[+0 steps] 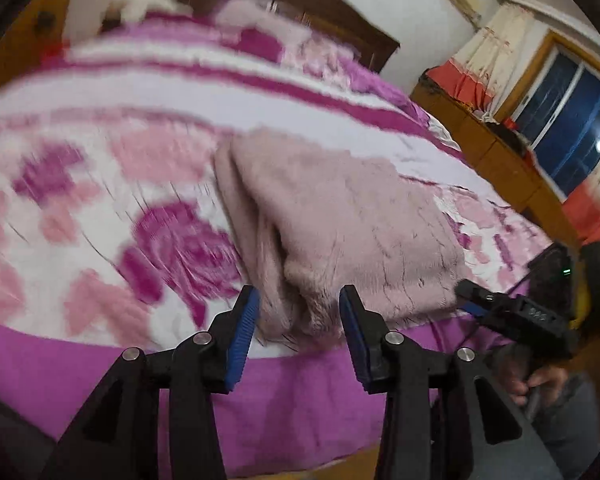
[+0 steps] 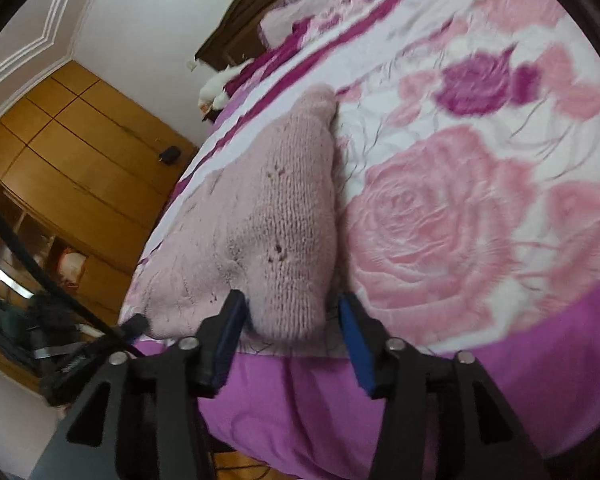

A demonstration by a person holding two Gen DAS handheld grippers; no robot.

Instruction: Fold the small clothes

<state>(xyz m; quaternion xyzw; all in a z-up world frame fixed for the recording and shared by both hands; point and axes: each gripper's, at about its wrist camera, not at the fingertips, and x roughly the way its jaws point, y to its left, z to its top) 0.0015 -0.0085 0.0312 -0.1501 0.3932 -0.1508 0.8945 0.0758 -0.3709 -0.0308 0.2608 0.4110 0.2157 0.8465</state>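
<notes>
A pale pink knitted garment [image 1: 340, 224] lies folded over on the bed near its front edge. It also shows in the right wrist view [image 2: 268, 216]. My left gripper [image 1: 298, 308] is open, its blue-padded jaws either side of the garment's near left corner, not closed on it. My right gripper [image 2: 290, 312] is open, jaws either side of the garment's near right corner. The right gripper also shows at the right edge of the left wrist view [image 1: 512, 312].
The bed has a white quilt with pink and magenta roses [image 2: 460, 208] and a purple border [image 1: 180, 384]. A dark wooden headboard [image 1: 284, 4] stands behind. Wooden cabinets [image 2: 68, 160] and a window [image 1: 572, 120] flank the bed.
</notes>
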